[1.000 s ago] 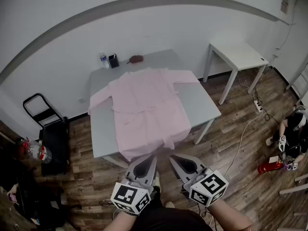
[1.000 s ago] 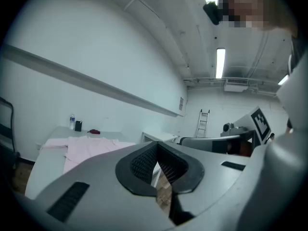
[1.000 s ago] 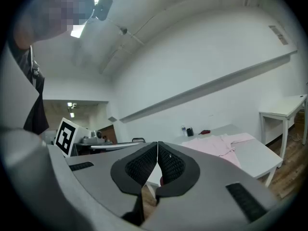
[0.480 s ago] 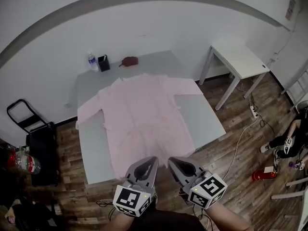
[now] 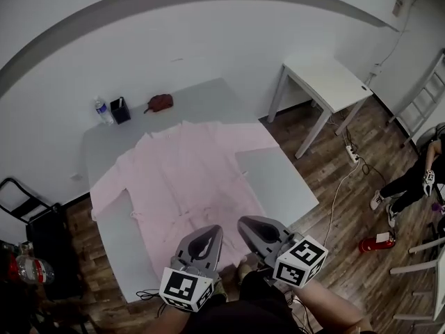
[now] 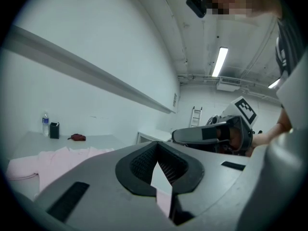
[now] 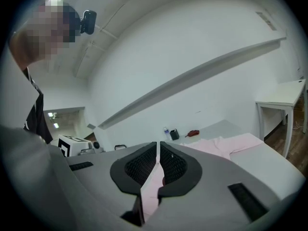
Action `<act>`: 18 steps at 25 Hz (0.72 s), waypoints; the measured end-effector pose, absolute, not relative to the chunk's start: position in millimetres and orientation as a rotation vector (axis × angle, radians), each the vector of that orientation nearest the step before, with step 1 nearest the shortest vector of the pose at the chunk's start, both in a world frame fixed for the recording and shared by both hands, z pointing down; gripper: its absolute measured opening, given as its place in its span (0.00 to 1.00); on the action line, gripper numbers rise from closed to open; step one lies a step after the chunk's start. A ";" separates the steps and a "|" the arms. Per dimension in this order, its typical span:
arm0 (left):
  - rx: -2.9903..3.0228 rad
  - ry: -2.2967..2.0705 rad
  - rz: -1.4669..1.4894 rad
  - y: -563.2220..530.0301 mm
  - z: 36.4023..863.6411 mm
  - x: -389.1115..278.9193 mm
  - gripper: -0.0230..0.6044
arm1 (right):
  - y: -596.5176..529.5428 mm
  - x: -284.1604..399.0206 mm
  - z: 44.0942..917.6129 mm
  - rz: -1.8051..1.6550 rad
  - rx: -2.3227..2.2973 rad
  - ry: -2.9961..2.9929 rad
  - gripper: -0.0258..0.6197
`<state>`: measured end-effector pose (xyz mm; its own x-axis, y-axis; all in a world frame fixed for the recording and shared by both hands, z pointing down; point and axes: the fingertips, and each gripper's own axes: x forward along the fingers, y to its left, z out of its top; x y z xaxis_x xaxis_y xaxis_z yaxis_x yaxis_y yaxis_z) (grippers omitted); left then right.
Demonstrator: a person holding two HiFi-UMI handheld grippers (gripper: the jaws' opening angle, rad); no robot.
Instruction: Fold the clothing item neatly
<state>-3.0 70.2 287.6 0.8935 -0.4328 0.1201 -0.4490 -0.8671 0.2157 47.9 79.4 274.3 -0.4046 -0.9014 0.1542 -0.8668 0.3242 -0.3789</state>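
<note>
Pink garment (image 5: 188,179) spread out on a grey tabletop (image 5: 274,183) — left hand-held gripper (image 5: 207,231) and right hand-held gripper (image 5: 246,223) hover at its near edge, both closed, empty.

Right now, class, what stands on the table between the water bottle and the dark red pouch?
A small black container, nearer the water bottle than the dark red pouch; the head view shows it.

R gripper (image 7: 158,150) shut; pink garment (image 7: 231,145) on table (image 7: 272,165).
</note>
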 end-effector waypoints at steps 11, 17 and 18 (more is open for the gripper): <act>2.787 -0.665 0.146 -5.6 313.8 87.0 0.05 | -15.1 130.2 314.3 -0.736 -1.567 2.508 0.07; 2.766 -0.662 0.205 -38.3 336.8 149.4 0.05 | -62.9 247.3 366.9 -0.826 -1.695 2.453 0.07; 2.759 -0.653 0.224 -41.6 342.2 159.2 0.05 | -68.2 267.9 378.7 -0.862 -1.709 2.422 0.08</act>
<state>159.2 -41.6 342.2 0.8847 -0.4127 0.2168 -0.4589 -0.8528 0.2494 267.9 -68.2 378.7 -0.3859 -0.8834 0.2657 -0.8527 0.2317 -0.4682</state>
